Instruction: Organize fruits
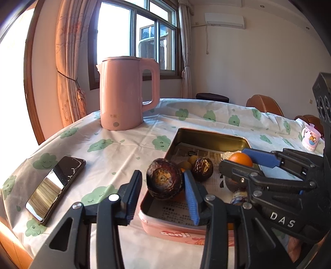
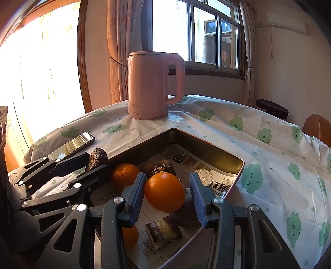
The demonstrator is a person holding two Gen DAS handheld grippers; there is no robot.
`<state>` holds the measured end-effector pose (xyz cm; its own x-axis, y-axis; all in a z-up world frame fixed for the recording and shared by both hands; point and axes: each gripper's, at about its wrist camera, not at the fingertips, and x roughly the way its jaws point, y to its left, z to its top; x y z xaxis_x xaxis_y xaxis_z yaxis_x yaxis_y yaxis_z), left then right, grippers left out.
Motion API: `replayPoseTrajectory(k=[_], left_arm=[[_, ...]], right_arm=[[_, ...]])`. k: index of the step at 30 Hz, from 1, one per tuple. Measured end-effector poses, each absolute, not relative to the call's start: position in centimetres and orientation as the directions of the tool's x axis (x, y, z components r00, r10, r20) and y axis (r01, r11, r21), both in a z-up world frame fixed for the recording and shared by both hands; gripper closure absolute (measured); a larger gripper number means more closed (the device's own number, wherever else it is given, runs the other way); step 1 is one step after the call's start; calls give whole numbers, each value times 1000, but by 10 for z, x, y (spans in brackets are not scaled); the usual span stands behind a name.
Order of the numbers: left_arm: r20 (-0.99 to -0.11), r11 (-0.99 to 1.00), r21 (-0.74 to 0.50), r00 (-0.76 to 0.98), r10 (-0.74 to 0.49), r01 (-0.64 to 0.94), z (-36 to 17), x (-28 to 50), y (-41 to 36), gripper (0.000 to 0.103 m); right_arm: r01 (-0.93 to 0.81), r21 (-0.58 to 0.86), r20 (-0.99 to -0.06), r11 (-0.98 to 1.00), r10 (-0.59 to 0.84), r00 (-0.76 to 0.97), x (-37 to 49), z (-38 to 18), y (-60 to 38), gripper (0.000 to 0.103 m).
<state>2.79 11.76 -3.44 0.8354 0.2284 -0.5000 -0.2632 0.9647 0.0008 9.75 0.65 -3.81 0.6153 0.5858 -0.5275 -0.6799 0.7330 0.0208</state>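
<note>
While each gripper stands narrowly parted, left point(image 1: 163, 186) around a passionfruit point(image 1: 164, 181), right point(image 2: 167, 193) around an orange point(image 2: 164, 192), contact stays unclear.

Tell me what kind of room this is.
Most likely a home dining room: a table under a cloud-print tablecloth, a pink electric kettle standing on it, curtained windows behind, and a wall air conditioner.

- A pink kettle point(image 1: 124, 93) stands upright near the far edge of the table point(image 1: 128, 149), handle to the right.
- A dark phone point(image 1: 55, 186) lies flat near the left edge.
- A small patterned cup point(image 1: 310, 138) stands toward the right edge.
</note>
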Motion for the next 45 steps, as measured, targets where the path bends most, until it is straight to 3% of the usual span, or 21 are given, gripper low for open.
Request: replayPoseTrajectory(k=[4, 9, 13, 45], left_arm=[[-489, 963, -6, 841, 234, -271, -32, 24, 119, 43], [-442, 957, -7, 859, 256, -289, -24, 11, 118, 16], [-414, 957, -6, 872, 261, -290, -15, 5, 114, 13], [-360, 970, 18, 904, 232, -242, 5, -8, 85, 9]], right_arm=[[-670, 20, -512, 742, 583, 631, 95, -36, 1, 52], [-647, 33, -473, 762, 582, 661, 85, -27, -21, 38], [-598, 54, -435, 799, 558, 707, 81, -19, -44, 32], [-556, 77, -385, 828, 539, 749, 60, -4, -78, 30]])
